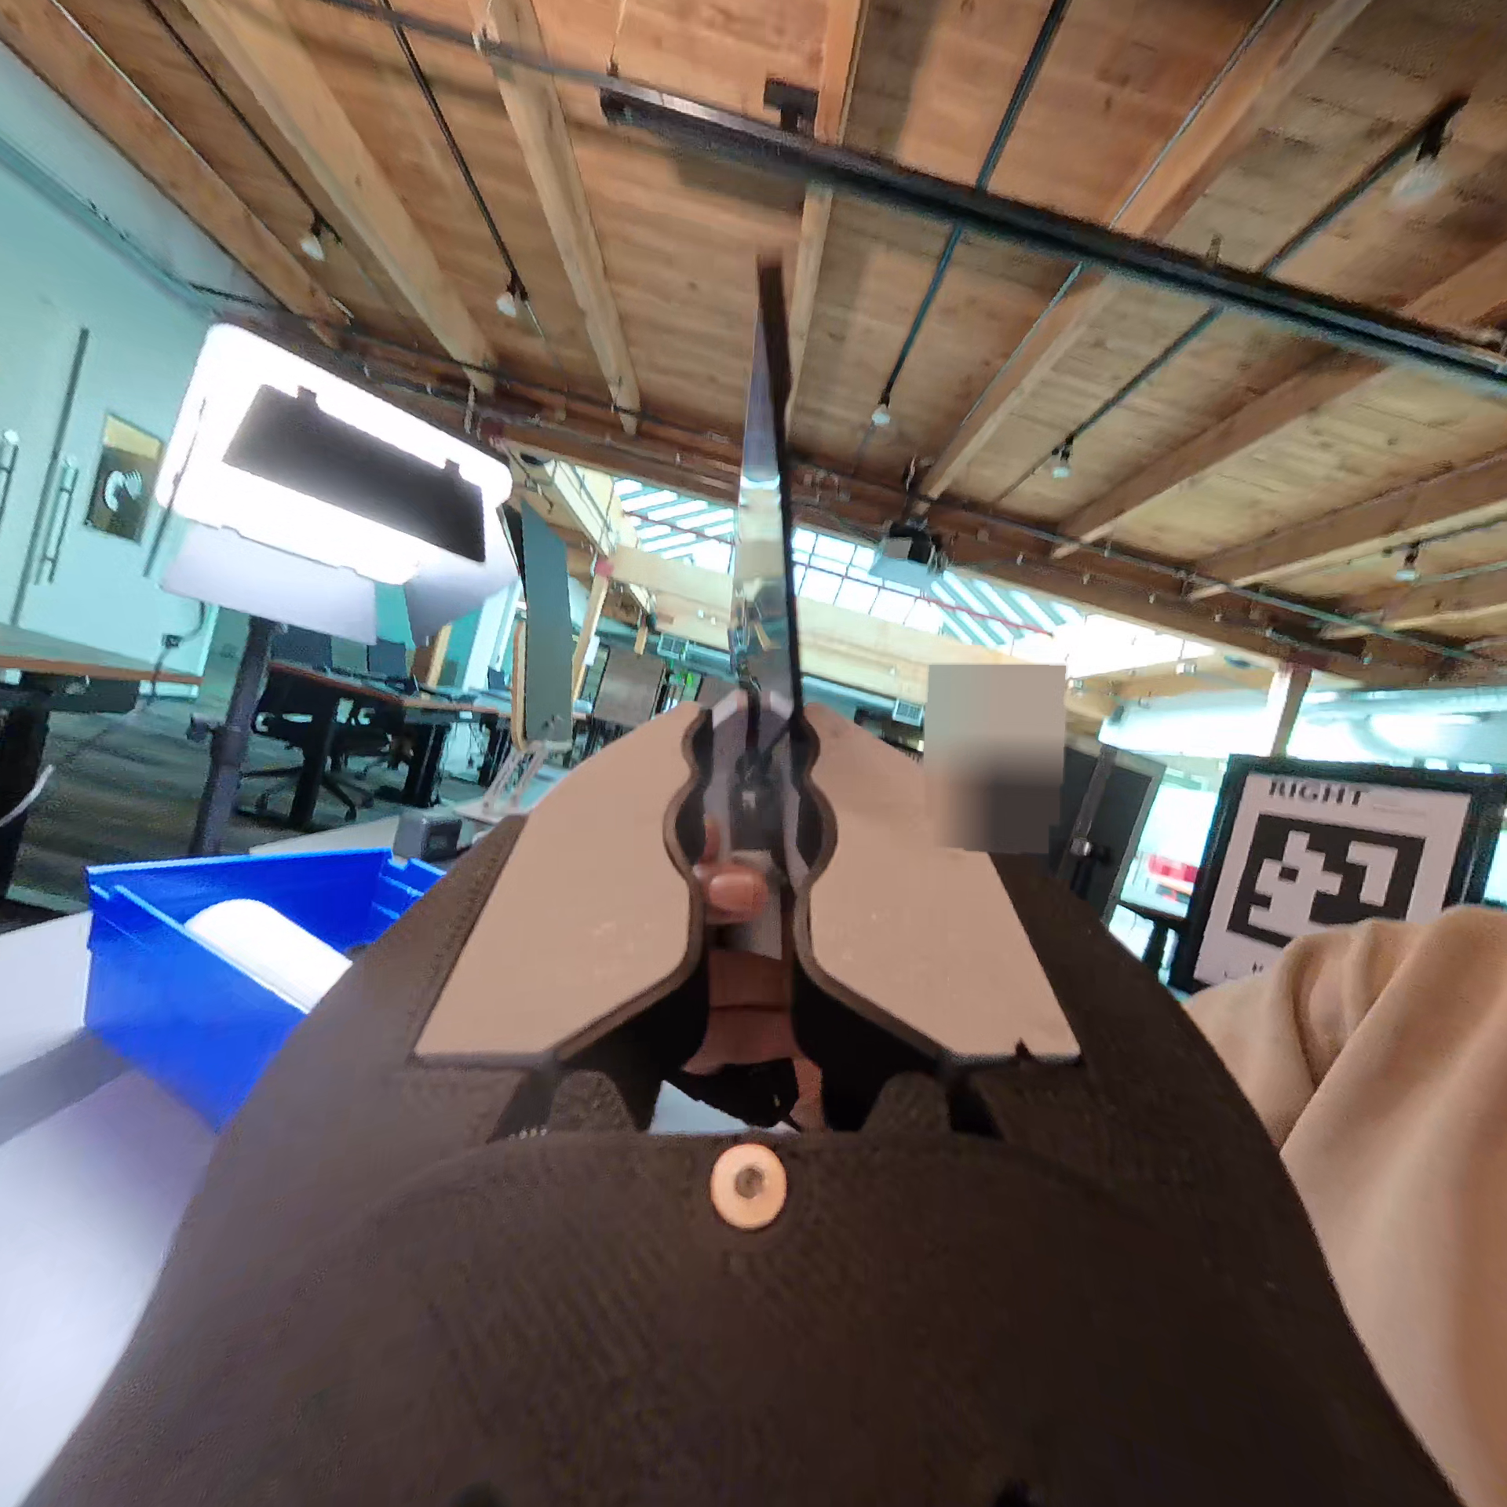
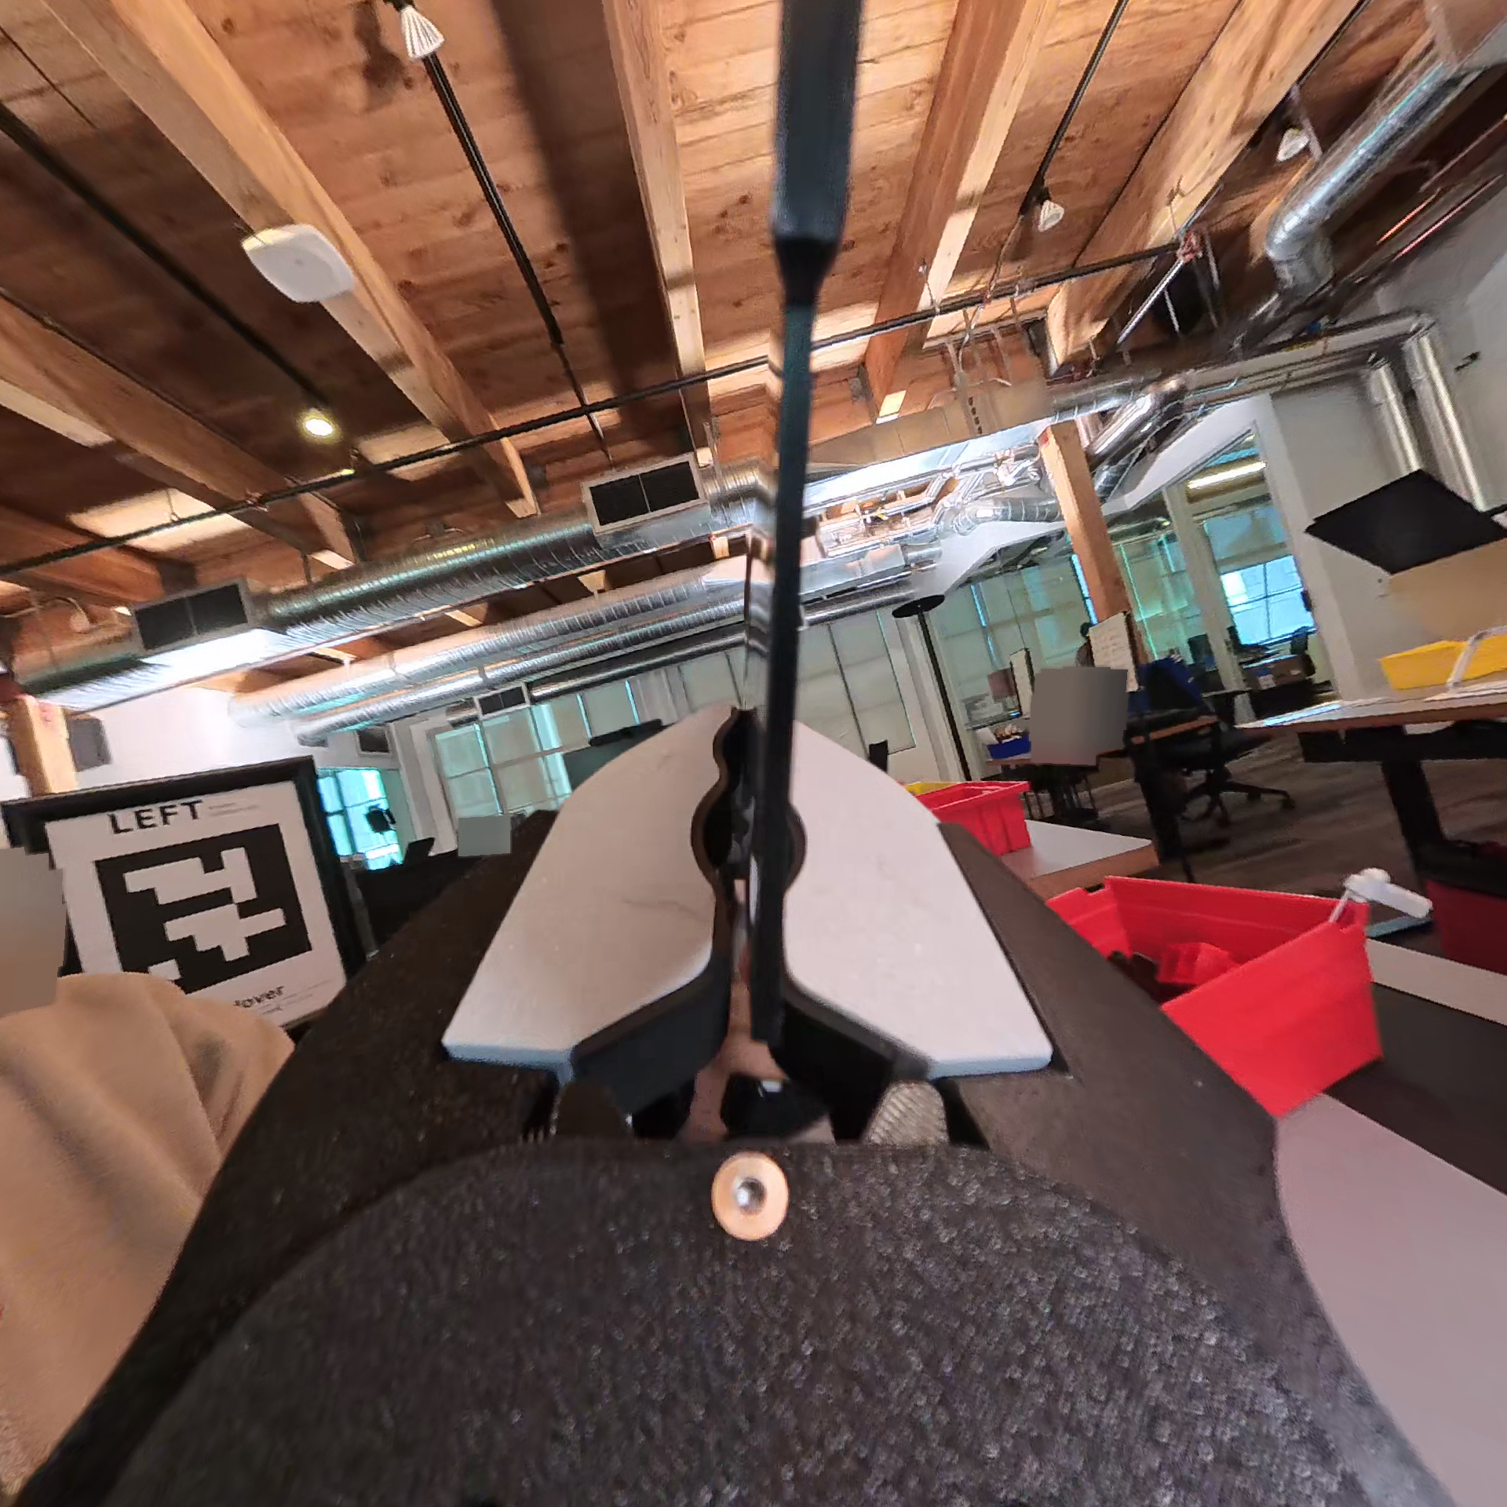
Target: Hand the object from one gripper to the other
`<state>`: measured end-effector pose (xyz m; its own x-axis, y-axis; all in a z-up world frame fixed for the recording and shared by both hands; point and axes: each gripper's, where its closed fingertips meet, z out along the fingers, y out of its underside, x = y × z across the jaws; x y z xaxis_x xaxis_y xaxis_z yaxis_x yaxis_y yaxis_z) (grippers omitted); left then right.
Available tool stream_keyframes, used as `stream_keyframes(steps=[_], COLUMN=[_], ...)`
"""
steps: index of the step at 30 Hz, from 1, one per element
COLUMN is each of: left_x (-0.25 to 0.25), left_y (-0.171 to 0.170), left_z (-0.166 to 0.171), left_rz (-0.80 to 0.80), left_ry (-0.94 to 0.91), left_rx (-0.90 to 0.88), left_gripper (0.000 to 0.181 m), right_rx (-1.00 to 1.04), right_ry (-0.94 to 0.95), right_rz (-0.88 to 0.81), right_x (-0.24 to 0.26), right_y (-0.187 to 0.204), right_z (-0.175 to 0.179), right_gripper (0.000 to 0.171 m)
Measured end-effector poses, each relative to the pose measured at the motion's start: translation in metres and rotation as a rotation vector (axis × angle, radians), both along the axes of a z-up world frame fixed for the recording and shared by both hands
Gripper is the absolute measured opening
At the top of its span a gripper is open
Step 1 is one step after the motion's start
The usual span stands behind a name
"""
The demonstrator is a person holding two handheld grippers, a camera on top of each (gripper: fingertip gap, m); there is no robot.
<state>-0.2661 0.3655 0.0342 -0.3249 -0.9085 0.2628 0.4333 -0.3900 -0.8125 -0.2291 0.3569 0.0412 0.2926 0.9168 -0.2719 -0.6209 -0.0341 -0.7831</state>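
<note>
Object (image 1: 766, 489): a thin flat piece seen edge-on, with a black edge and a shiny face. In the left wrist view it stands between the fingers of the left gripper (image 1: 754, 718) and points up toward the wooden ceiling (image 1: 1060, 245). The grey pads (image 1: 571, 897) are drawn close together and clamp its lower end. Through the gap behind the pads we see a fingertip (image 1: 734, 889) of the person.

In the right wrist view the right gripper (image 2: 758, 726) is likewise nearly closed, and it grips a slim black bar (image 2: 789, 489). The bar rises from between the pads (image 2: 889, 913), thickens near the top and runs out of the upper edge of the picture. We cannot tell whether the bar and the object are one piece. Neither view shows the other gripper.

Surroundings, left wrist view:
- A blue bin (image 1: 204, 1003) sits at lower left with a white item (image 1: 261, 938) inside.
- A framed marker board (image 1: 1337, 872) stands at right, behind a beige sleeve (image 1: 1345, 1142).
- A lit lamp panel (image 1: 351, 473) stands at left.

Surroundings, right wrist view:
- A red bin (image 2: 1272, 1003) sits at right on a table (image 2: 1403, 1239).
- A second marker board (image 2: 196, 889) stands at left.
- A yellow bin (image 2: 1419, 662) sits far right on another table.
</note>
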Motion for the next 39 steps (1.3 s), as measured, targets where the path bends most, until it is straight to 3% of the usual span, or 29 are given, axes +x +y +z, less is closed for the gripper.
stream_keyframes(steps=[3,8,13,14,15,17,24,28,30,33,36,39], left_x=[0.012,-0.009,-0.014,-0.011,-0.005,0.005,-0.009,-0.018,-0.022,-0.023,-0.004,-0.007], left_y=[-0.009,0.008,0.015,0.013,0.009,-0.001,0.003,0.002,0.004,0.006,-0.002,0.003], left_z=[-0.007,0.006,0.008,0.007,0.003,-0.001,0.003,0.006,0.015,0.023,0.011,0.01], left_rz=[0.028,0.084,0.08,0.068,0.059,0.058,-0.001,-0.045,-0.009,0.054,0.083,0.111], left_ry=[0.01,-0.084,-0.12,-0.121,-0.1,-0.068,0.086,0.165,0.114,-0.019,0.036,0.117], left_rx=[0.033,-0.019,-0.068,-0.075,-0.069,-0.031,0.053,0.072,0.055,0.009,0.04,0.079], left_gripper=[0.002,0.002,0.002,0.014,0.02,0.002,0.003,0.002,0.003,0.014,0.002,0.002], right_rx=[-0.022,-0.06,-0.053,-0.046,-0.048,-0.036,-0.016,0.021,0.024,0.002,-0.058,-0.066], right_ry=[-0.017,-0.044,-0.036,-0.038,-0.055,-0.074,-0.146,-0.19,-0.157,0.074,0.237,0.207], right_rz=[0.003,-0.01,-0.041,-0.044,-0.043,-0.054,-0.069,-0.03,-0.046,0.013,0.054,0.046], right_x=[-0.012,-0.01,-0.002,-0.004,-0.008,-0.017,-0.012,-0.017,-0.022,-0.022,-0.017,-0.022], right_y=[0.001,0.004,0.007,0.006,0.006,0.005,0.004,-0.004,-0.004,-0.006,-0.001,0.002], right_z=[-0.005,-0.004,-0.004,-0.003,-0.005,-0.009,-0.008,-0.008,-0.007,-0.004,-0.009,-0.014], right_gripper=[0.002,0.01,0.002,0.001,0.001,0.001,0.009,0.002,0.001,0.002,0.001,0.002])
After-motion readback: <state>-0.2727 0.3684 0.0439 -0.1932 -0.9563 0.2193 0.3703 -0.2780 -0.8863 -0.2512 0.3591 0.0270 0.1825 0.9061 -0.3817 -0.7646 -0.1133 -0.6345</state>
